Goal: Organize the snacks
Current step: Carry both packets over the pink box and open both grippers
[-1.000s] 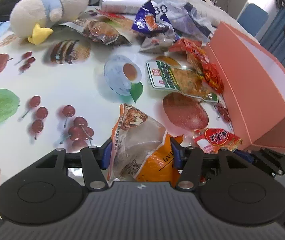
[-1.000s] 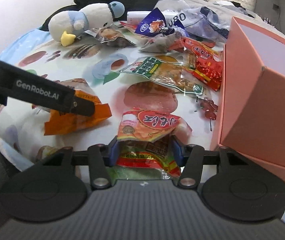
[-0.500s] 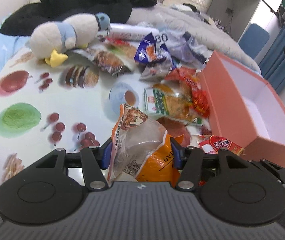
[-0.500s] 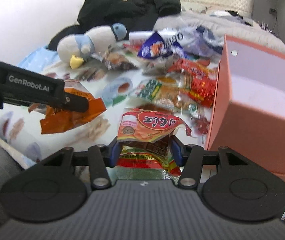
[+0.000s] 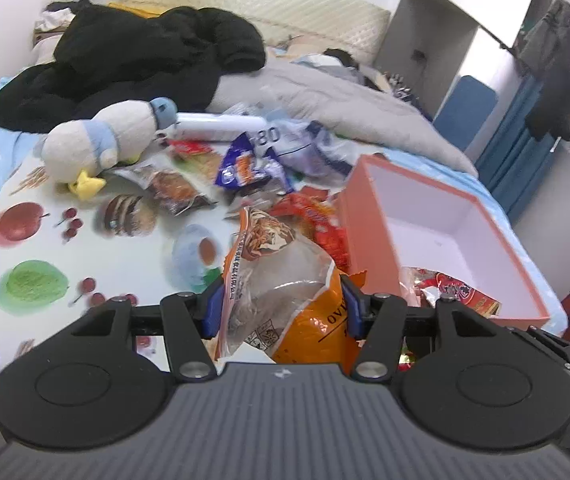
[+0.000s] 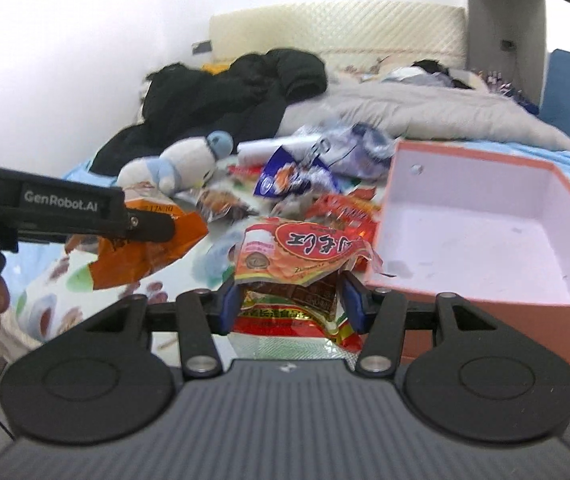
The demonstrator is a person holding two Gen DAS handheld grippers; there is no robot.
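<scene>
the left gripper (image 5: pixel 281 300) clamps an orange snack bag (image 5: pixel 285 292). the right gripper (image 6: pixel 289 300) grips a red packet (image 6: pixel 301 264) (beside the pink box (image 6: pixel 485 216)).

Soft, even daylight fills both views with faint shadows. The white wall (image 6: pixel 85 60) is blown out. The right wrist view is motion-blurred; fisheye distortion bends and darkens the edges.
</scene>
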